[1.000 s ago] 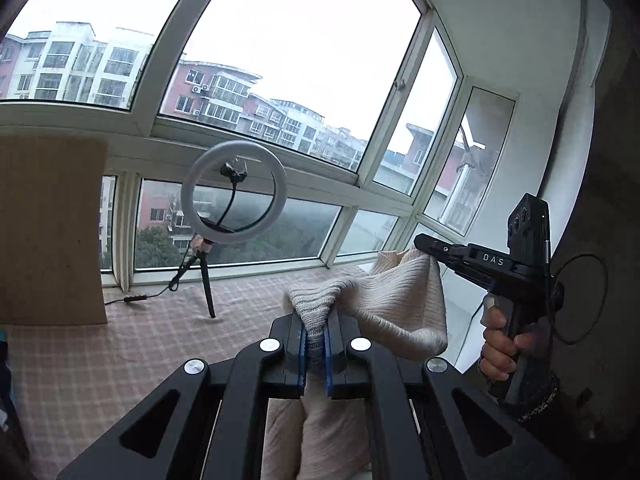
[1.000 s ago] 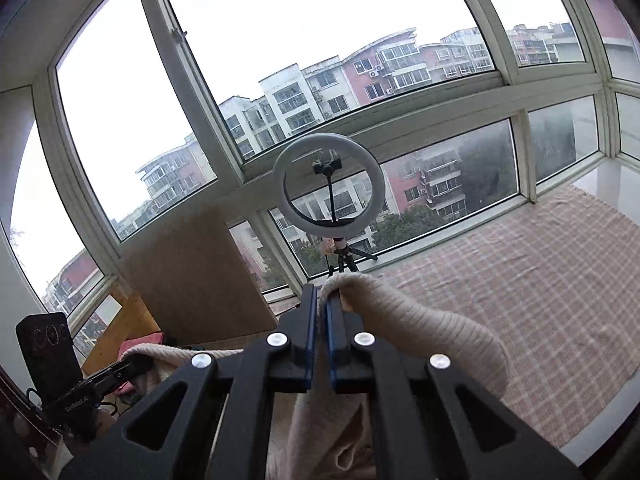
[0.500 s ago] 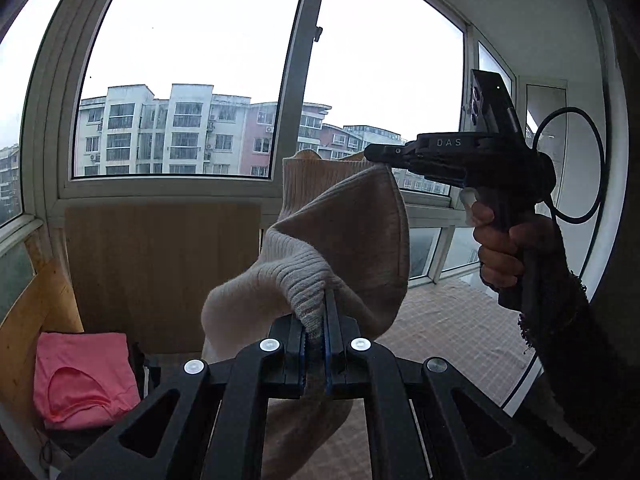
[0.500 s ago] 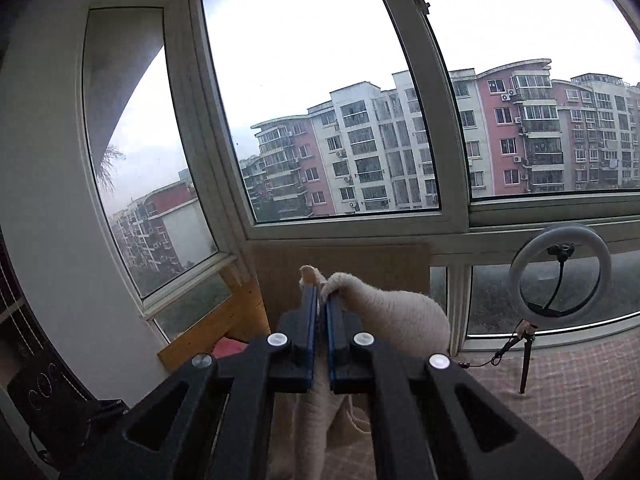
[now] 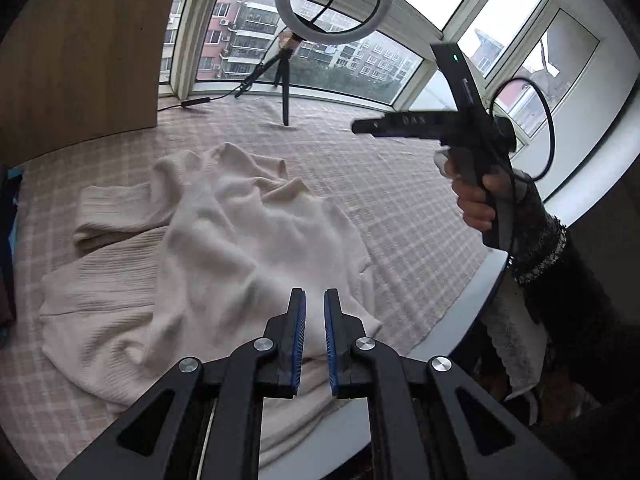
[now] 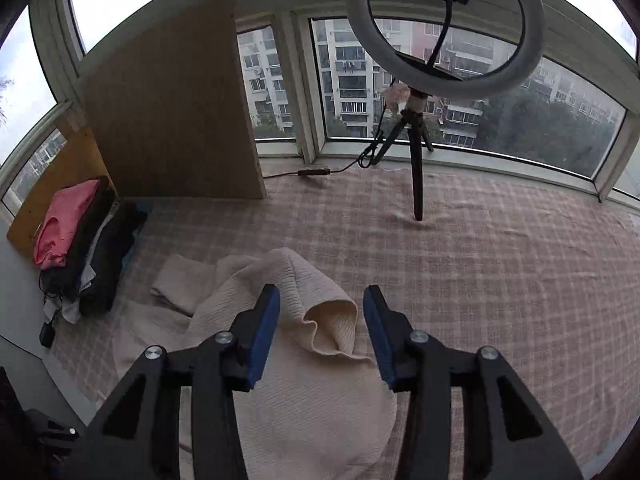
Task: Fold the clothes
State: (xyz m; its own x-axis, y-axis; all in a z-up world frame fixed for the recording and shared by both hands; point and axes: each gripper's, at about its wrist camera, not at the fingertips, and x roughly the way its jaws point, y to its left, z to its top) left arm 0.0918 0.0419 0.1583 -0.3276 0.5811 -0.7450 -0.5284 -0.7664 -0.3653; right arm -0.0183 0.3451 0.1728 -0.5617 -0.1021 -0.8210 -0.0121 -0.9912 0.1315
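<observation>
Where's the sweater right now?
The sweater lies crumpled on the checked cloth, just ahead of both open tools, with the ring light behind it and the clothes pile to its left.

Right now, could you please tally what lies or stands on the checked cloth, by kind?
Cream sweater: 1
Ring light on tripod: 1
Clothes pile, pink garment on top: 1
Wooden board: 1
Total: 4

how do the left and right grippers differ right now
The left gripper has its jaws only a narrow gap apart; the right gripper is spread wide. The left hangs over the cream sweater's near hem, the right over a raised fold. Both are empty above the sweater.
</observation>
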